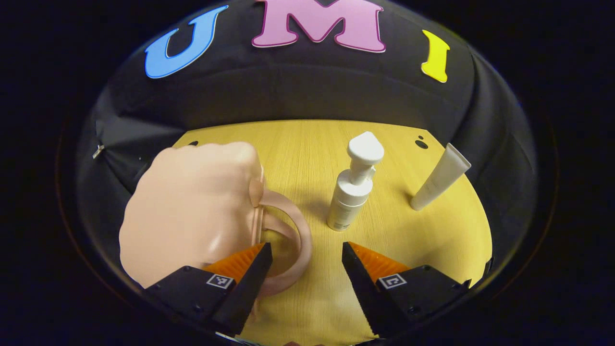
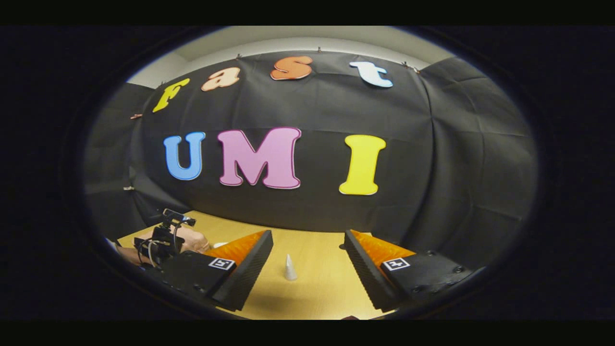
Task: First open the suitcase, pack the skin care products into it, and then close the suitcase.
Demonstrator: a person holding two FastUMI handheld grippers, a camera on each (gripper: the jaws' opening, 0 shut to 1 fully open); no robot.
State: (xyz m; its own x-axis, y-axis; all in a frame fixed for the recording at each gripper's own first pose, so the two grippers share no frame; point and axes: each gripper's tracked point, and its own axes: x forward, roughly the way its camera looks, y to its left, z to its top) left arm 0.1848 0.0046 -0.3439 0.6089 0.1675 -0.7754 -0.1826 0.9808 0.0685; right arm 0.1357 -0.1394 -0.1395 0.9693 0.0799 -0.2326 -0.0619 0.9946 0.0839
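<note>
While the pink suitcase [image 1: 192, 211] lies closed on the counter [image 1: 307, 154], its looped handle [image 1: 293, 240] faces the left hand-held gripper [image 1: 306, 262], whose jaws are spread and empty just beside that loop, probably to hook it open. The pump bottle [image 1: 353, 187] and tube [image 1: 439, 178] stand nearby, waiting. The right hand-held gripper [image 2: 307, 257] hovers released, holding nothing, facing the tube [image 2: 289, 267].

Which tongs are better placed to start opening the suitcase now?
Left, probably. The left tongs are open with the pink suitcase and its handle right at their tips. The right tongs are open, with only the white tube ahead.
</note>
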